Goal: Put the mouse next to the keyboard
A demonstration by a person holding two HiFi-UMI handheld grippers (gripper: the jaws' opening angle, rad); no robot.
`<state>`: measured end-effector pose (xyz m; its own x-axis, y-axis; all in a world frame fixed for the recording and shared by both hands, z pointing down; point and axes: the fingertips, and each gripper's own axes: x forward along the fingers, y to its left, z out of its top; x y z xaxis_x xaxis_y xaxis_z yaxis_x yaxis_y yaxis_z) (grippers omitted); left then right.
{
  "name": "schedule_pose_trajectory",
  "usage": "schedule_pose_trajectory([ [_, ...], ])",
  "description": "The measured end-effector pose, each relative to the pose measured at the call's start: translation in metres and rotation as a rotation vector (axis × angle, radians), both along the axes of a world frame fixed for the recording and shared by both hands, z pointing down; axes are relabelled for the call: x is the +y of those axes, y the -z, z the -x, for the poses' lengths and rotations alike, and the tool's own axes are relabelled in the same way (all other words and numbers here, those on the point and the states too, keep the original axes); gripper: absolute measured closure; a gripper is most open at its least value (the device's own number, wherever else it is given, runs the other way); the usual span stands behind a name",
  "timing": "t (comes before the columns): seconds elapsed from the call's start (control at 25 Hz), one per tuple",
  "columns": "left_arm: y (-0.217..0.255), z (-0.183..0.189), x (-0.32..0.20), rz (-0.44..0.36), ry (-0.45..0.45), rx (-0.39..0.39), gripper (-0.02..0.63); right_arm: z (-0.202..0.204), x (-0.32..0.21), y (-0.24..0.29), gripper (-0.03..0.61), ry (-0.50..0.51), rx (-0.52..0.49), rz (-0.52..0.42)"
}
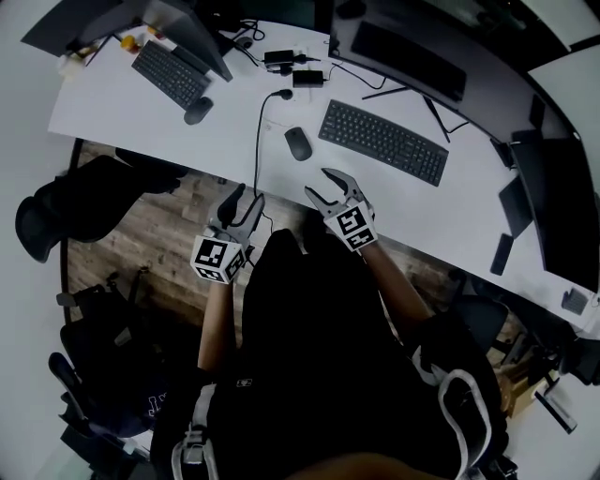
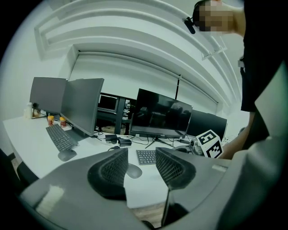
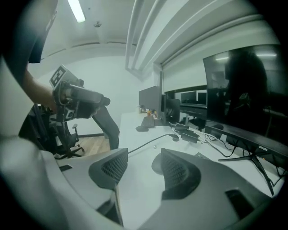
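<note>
At the near edge of the white bench (image 1: pixel 122 112), the person holds both grippers out side by side, well clear of each other. The left gripper (image 1: pixel 244 200) sits just at the bench edge, above the wooden floor (image 1: pixel 159 234). Its jaws stand apart and nothing is between them. The right gripper (image 1: pixel 319 184) reaches a little further in over the bench, angled toward the mouse (image 1: pixel 298 143). Its jaws are also spread wide and grip nothing.

The mouse lies flat on the bench, just beyond the right gripper's tips and not touched by them. In the right gripper view it shows partly behind one jaw. It rests near the left end of the keyboard (image 1: pixel 382 141), with a narrow strip of bare bench between the two. A dark cable (image 1: pixel 260 131) runs across the bench to the left of the mouse and drops over the near edge by the left gripper.

Further left, well apart, a second keyboard (image 1: pixel 171 72) and second mouse (image 1: pixel 198 110) sit under a monitor (image 1: pixel 187 28).
</note>
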<state>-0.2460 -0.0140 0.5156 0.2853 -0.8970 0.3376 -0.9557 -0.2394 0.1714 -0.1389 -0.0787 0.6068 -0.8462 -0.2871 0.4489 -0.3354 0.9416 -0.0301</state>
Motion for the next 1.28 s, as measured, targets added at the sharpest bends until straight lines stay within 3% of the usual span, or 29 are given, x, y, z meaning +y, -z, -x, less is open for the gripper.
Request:
schedule_pose_trajectory([
  [0.52,-0.005,0.011,-0.015,0.02,0.002,0.035,0.44,0.011,-0.015,-0.016,0.345,-0.005,0.047,0.038],
  [1.28,-0.021,0.058,-0.087,0.021,-0.212,0.063,0.442,0.049,-0.05,-0.049,0.341,-0.175,0.126,0.074],
])
